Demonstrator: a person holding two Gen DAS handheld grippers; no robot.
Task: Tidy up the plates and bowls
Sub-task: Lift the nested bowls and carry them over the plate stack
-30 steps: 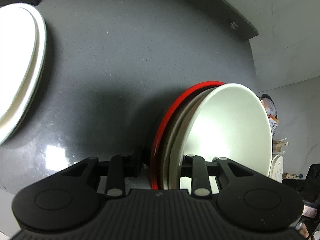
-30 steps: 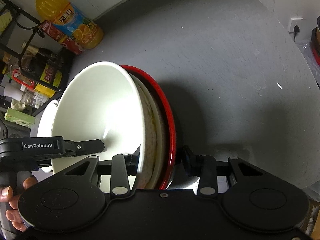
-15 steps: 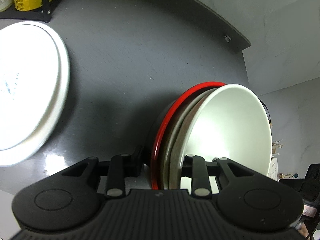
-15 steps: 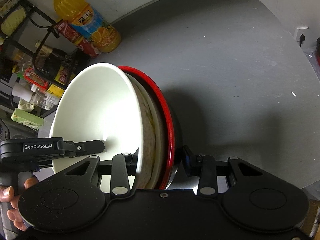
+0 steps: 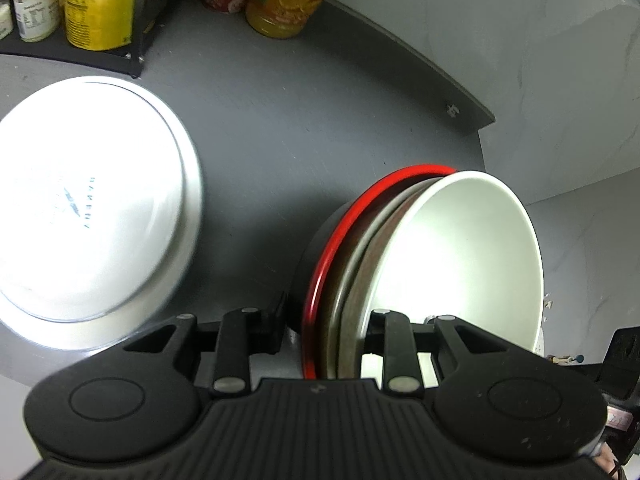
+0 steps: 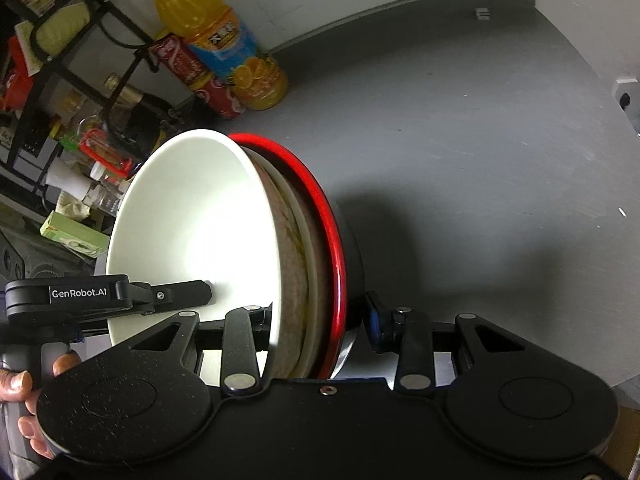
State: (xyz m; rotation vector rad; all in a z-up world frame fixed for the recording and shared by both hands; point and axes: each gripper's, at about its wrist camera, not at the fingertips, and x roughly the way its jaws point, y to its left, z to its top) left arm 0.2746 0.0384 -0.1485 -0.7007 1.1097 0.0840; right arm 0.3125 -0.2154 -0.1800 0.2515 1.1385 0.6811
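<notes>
I hold a nested stack of bowls between both grippers, above the grey counter (image 5: 280, 120). The stack has a white bowl (image 5: 456, 248) on top, a patterned beige bowl (image 6: 292, 260) under it and a black bowl with a red rim (image 5: 340, 232) outermost. My left gripper (image 5: 324, 324) is shut on the stack's rim. My right gripper (image 6: 316, 320) is shut on the opposite rim. A stack of white plates (image 5: 80, 208) lies on the counter at the left in the left wrist view.
An orange juice bottle (image 6: 224, 40) and a red can (image 6: 196, 76) stand by the back wall. A black wire rack (image 6: 60, 100) with jars and bottles stands at the left. The counter's right edge (image 5: 480, 140) meets a pale wall.
Both grippers have moved with the bowl stack towards the back of the counter. The white plates, the bottles and the rack have come further into view.
</notes>
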